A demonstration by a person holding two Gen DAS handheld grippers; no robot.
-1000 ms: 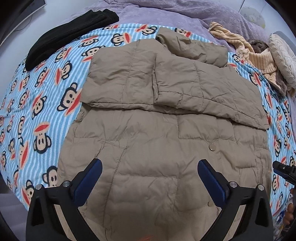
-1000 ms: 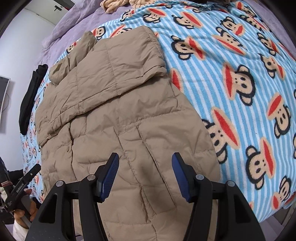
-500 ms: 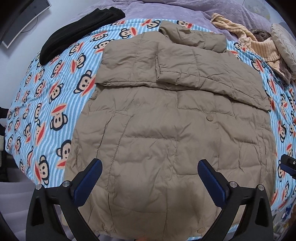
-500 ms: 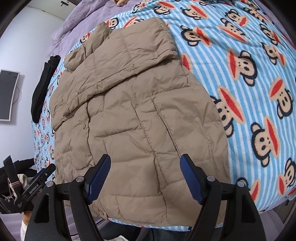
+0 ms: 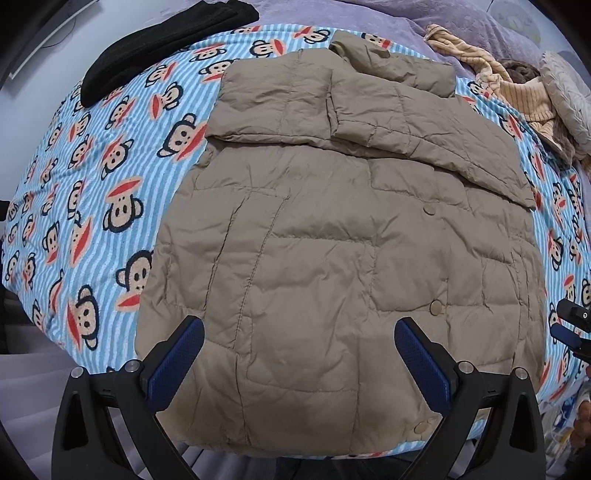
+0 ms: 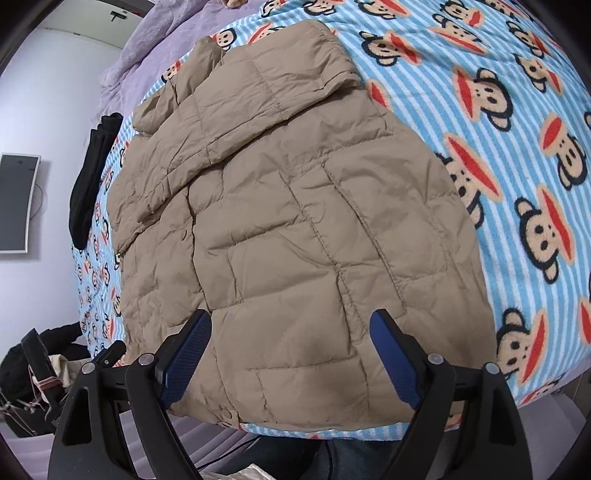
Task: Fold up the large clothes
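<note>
A tan quilted puffer jacket [image 5: 332, 229] lies flat on the bed, front up, with both sleeves folded across its chest and its hem at the near bed edge. The right wrist view shows the same jacket [image 6: 295, 221] from its right side. My left gripper [image 5: 299, 354] hangs open above the hem, holding nothing. My right gripper [image 6: 291, 347] is open too, over the jacket's lower right corner. The right gripper's tip [image 5: 570, 325] shows at the right edge of the left wrist view. The left gripper [image 6: 107, 354] peeks in at the lower left of the right wrist view.
A blue striped monkey-print blanket [image 5: 92, 192] covers the bed. A black garment [image 5: 155, 48] lies at the far left. Beige knitwear [image 5: 517, 92] and a cushion [image 5: 569, 96] sit at the far right, with purple bedding [image 5: 443, 18] behind. A wall monitor [image 6: 14, 203] hangs to the left.
Both grippers have pulled back toward the near bed edge and risen, so the whole jacket and its hem now show. The right gripper's fingers have spread wider.
</note>
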